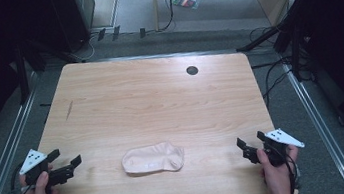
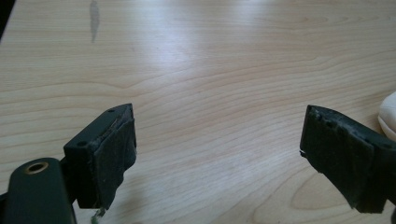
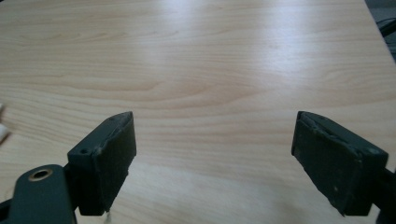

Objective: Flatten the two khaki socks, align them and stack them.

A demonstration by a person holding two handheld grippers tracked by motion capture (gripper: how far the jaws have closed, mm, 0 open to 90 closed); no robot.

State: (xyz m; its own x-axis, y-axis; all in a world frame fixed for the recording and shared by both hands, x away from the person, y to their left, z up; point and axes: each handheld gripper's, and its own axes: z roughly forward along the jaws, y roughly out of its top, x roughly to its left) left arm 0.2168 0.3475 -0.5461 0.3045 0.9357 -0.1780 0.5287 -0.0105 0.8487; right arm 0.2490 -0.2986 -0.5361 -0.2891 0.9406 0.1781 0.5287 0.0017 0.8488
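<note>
Left gripper [image 1: 65,160]: black body, 2 black jaws, grey 3-cornered plate with dark dots on top, dark cable trailing off the rear. Right gripper [image 1: 251,145]: same build, same dotted plate, cable by the wrist. Jaw pads [image 2: 114,158] are matte black, edges worn and ragged. Brass-ringed hole in the left jaw arm of both. Forearms bare, no sleeves.
</note>
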